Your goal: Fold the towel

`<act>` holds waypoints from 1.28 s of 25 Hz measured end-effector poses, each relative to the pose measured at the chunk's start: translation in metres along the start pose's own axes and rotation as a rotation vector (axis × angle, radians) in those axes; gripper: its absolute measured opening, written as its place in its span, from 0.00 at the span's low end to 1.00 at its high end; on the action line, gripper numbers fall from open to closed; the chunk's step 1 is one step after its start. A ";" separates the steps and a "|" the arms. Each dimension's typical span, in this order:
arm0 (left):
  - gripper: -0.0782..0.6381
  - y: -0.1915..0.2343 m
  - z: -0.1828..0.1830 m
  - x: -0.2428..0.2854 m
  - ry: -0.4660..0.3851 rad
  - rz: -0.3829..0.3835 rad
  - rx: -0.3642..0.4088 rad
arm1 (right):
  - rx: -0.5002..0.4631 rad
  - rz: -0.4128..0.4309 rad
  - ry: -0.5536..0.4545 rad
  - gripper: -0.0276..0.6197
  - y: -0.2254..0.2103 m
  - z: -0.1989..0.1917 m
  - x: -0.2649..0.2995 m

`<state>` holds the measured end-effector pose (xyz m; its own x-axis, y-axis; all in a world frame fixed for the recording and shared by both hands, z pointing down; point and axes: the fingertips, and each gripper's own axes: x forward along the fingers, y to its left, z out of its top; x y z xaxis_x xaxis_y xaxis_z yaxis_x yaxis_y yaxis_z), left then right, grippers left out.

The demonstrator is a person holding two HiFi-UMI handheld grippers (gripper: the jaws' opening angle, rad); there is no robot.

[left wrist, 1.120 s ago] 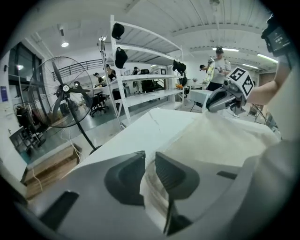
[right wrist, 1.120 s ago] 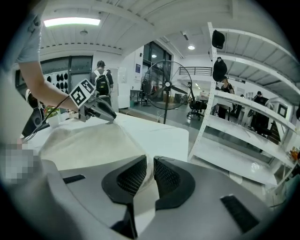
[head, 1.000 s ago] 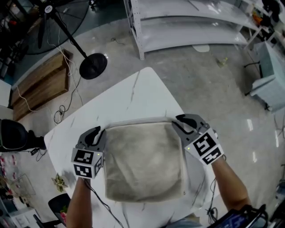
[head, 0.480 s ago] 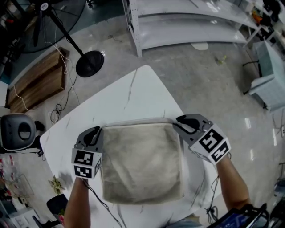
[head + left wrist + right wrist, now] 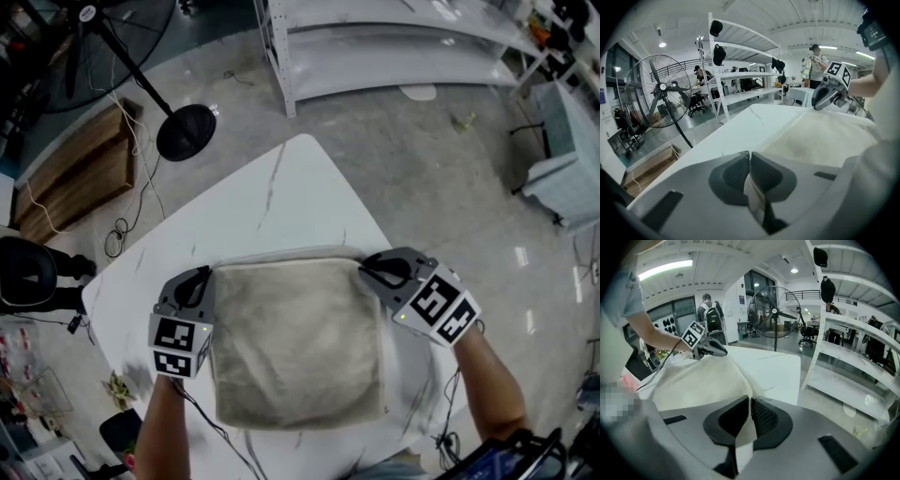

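The left tongs (image 5: 200,278) clamp the towel's (image 5: 300,342) upper-left corner. The right tongs (image 5: 367,268), just closing, pinch the upper-right, so that edge should lift evenly.

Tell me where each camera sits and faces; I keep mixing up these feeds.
Head view: on the person's head, looking steeply down at the towel on the table; both forearms, left claw and right claw show.
Left gripper view: rides the left claw, faces across the table toward the fan; its jaws pinch a towel corner.
Right gripper view: rides the right claw, faces that fan too; its jaws, just closing, pinch another corner.
Shared: each gripper view shows the opposite claw.
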<state>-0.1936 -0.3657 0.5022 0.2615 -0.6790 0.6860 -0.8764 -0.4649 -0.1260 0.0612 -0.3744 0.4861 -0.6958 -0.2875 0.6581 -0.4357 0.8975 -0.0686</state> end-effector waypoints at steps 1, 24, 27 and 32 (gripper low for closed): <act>0.14 0.000 0.002 -0.003 -0.012 0.006 -0.005 | -0.005 -0.009 -0.017 0.09 -0.001 0.005 -0.004; 0.24 0.028 0.021 0.012 -0.011 0.119 -0.082 | -0.026 -0.143 -0.053 0.25 -0.042 0.028 0.027; 0.42 0.026 0.028 -0.011 -0.065 0.081 -0.108 | 0.018 -0.096 -0.153 0.31 -0.030 0.050 0.004; 0.45 0.024 0.024 -0.072 -0.123 0.085 -0.161 | 0.025 -0.072 -0.196 0.32 -0.001 0.050 -0.034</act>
<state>-0.2236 -0.3421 0.4325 0.2231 -0.7806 0.5838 -0.9480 -0.3133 -0.0566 0.0568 -0.3824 0.4267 -0.7592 -0.4126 0.5034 -0.5008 0.8643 -0.0470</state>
